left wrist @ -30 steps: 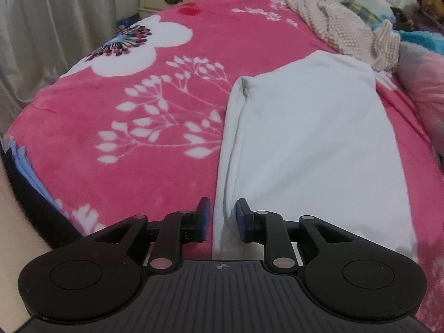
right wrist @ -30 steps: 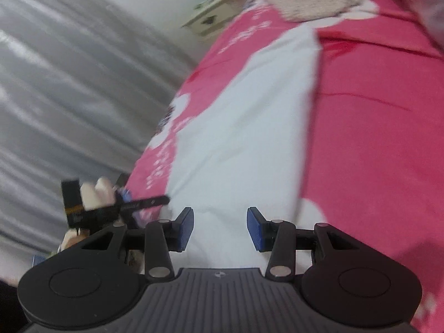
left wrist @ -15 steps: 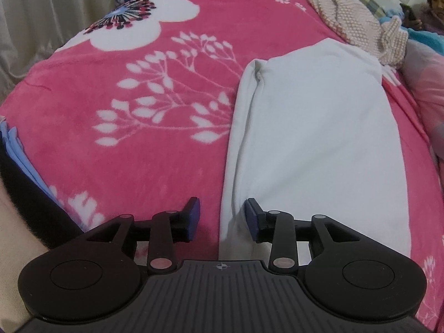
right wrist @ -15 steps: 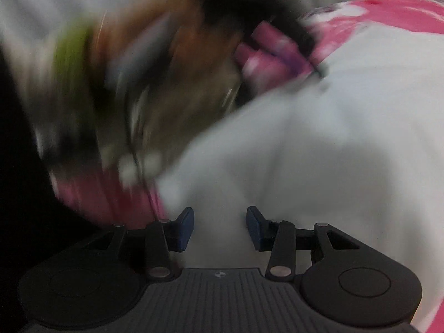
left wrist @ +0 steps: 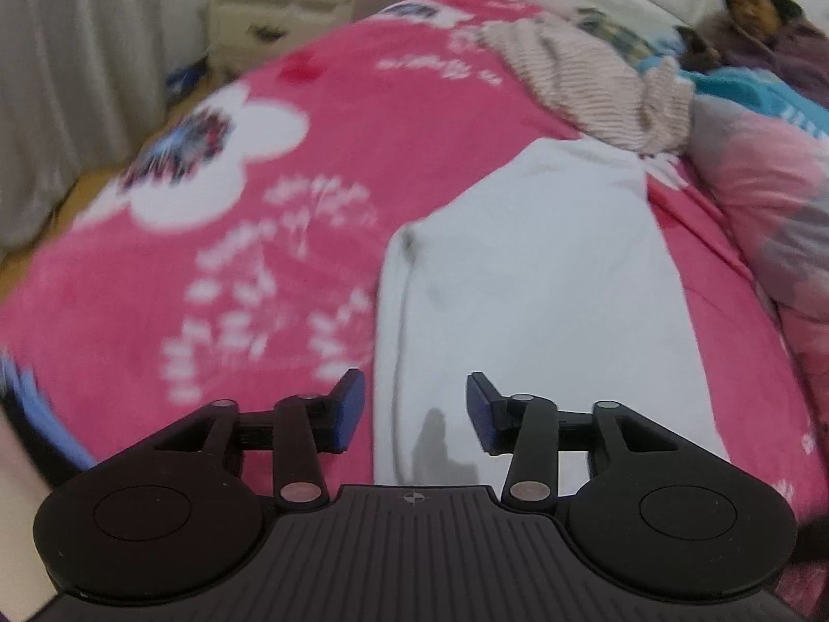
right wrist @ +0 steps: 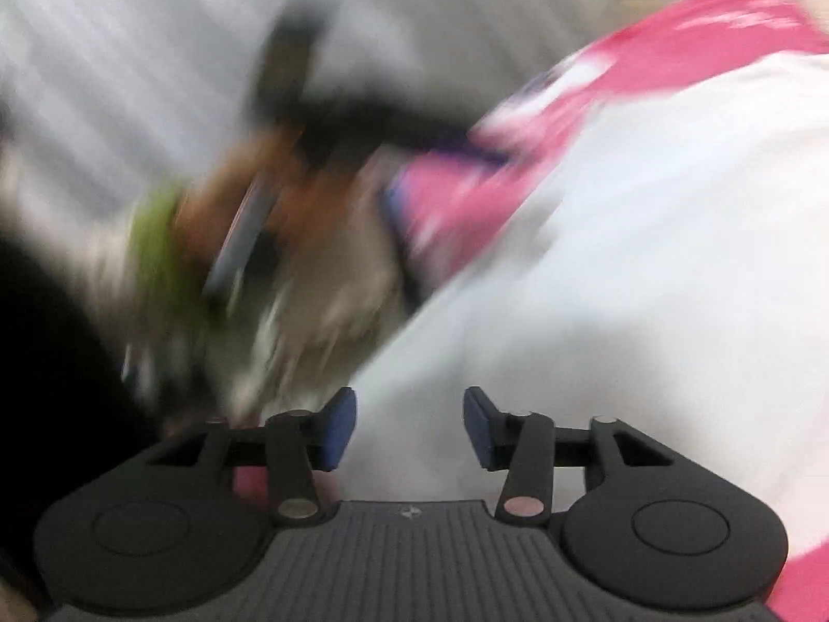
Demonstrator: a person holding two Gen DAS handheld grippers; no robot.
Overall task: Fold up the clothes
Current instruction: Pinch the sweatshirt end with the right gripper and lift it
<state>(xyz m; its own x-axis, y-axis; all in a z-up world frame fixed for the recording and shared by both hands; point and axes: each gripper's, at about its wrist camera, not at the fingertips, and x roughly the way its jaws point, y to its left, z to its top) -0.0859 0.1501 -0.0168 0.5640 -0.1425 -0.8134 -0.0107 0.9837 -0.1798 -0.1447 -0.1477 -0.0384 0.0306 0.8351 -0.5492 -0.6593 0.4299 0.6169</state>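
A white garment point(left wrist: 539, 285) lies folded lengthwise on the pink flowered blanket point(left wrist: 269, 238). My left gripper point(left wrist: 415, 412) hovers open over the garment's near left edge, nothing between its blue pads. In the right wrist view the same white garment point(right wrist: 647, 269) fills the right half. My right gripper point(right wrist: 409, 427) is open above its near edge, holding nothing. The left part of that view is heavily blurred; a hand with the other gripper point(right wrist: 290, 197) shows there as a smear.
A beige knitted garment point(left wrist: 580, 88) lies crumpled at the far end of the bed. A person point(left wrist: 767, 31) sits at the headboard under a blue and pink quilt point(left wrist: 767, 166). A cream nightstand point(left wrist: 290, 0) and grey curtain point(left wrist: 67, 62) stand on the left.
My left gripper has opened wider and tilted up, so more of the room shows. The right gripper swung left over the garment's near edge; its view has become blurred.
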